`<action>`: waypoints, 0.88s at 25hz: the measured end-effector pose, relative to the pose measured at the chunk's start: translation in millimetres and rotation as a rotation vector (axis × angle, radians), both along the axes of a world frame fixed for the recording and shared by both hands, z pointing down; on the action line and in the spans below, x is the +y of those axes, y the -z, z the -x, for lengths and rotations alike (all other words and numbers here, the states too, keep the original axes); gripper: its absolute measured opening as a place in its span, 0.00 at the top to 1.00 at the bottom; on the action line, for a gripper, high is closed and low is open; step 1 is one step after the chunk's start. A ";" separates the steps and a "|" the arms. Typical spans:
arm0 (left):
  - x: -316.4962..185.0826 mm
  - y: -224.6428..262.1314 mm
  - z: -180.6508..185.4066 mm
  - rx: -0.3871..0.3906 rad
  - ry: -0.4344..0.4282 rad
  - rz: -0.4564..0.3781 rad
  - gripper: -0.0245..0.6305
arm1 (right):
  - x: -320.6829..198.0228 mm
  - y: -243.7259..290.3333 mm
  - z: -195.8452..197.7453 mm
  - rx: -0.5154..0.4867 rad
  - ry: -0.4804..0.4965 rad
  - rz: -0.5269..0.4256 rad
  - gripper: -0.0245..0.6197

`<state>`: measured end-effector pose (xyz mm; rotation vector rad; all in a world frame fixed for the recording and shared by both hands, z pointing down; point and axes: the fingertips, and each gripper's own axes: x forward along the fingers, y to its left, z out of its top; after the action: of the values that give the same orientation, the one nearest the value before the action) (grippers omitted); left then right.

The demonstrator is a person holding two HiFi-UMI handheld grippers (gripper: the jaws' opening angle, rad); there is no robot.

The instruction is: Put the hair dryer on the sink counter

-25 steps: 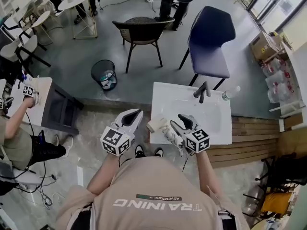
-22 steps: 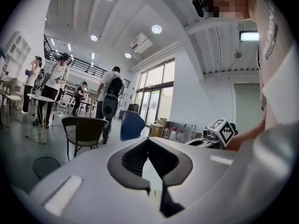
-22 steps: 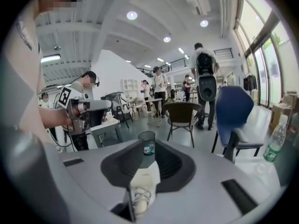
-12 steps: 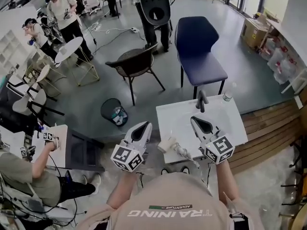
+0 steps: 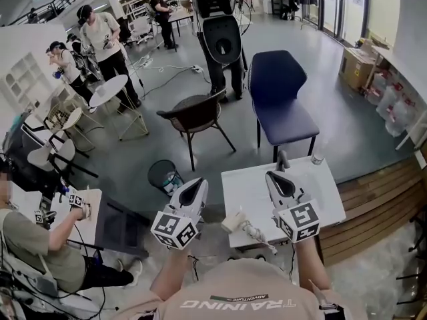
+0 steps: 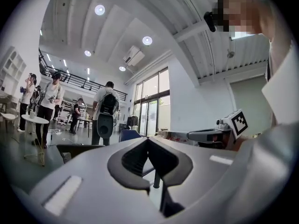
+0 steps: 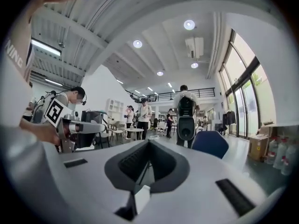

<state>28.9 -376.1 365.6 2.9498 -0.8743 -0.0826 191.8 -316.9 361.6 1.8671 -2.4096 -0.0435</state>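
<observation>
As seen in the head view, find the hair dryer point(image 5: 233, 220) lying at the near left corner of the white sink counter point(image 5: 320, 192), pale body by the left edge, cord point(image 5: 261, 240) trailing along the near edge. Just to its left, see the left gripper point(image 5: 199, 182), held off the counter's side and pointing away from the person; in the left gripper view, jaws brought together tip to tip with nothing between them. To the hair dryer's right, see the right gripper point(image 5: 271, 175) over the counter, tips just in front of the dark faucet point(image 5: 281, 157); in the right gripper view, jaws likewise pressed together and gripping nothing. Neither one in contact with the hair dryer. At the counter's far right edge, note a clear bottle point(image 5: 317, 159). Beyond the counter, note a blue chair point(image 5: 283, 105), a dark chair point(image 5: 197, 115) and a round bin point(image 5: 163, 175) on the grey floor point(image 5: 333, 132). Farther back, several people point(image 5: 100, 35) standing near white tables point(image 5: 110, 89); at the left edge, a seated person point(image 5: 27, 245).
</observation>
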 end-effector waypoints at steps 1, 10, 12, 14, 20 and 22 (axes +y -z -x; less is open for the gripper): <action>-1.0 -0.5 0.8 -0.006 0.011 -0.004 0.95 | -1.3 -1.7 -2.0 -0.008 -0.004 0.005 0.95; 9.0 -24.6 2.5 -0.101 0.041 -0.022 0.95 | -6.9 -19.8 -15.1 -0.055 -0.035 0.040 0.95; 8.6 -32.7 4.5 -0.123 0.052 -0.027 0.95 | -5.9 -20.3 -10.4 -0.045 -0.020 0.044 0.95; 9.3 -39.7 7.0 -0.149 0.066 -0.037 0.95 | -4.2 -19.4 -4.9 -0.032 -0.010 0.041 0.95; 1.9 -42.3 7.6 -0.150 0.060 -0.037 0.95 | -6.7 -22.6 5.0 0.002 0.010 0.046 0.95; -0.2 -44.8 7.3 -0.150 0.056 -0.028 0.95 | -6.8 -24.6 7.0 -0.005 0.017 0.053 0.95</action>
<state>21.6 -376.3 410.4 2.9897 -0.9818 0.1267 184.7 -323.7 386.2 1.8261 -2.4051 0.0238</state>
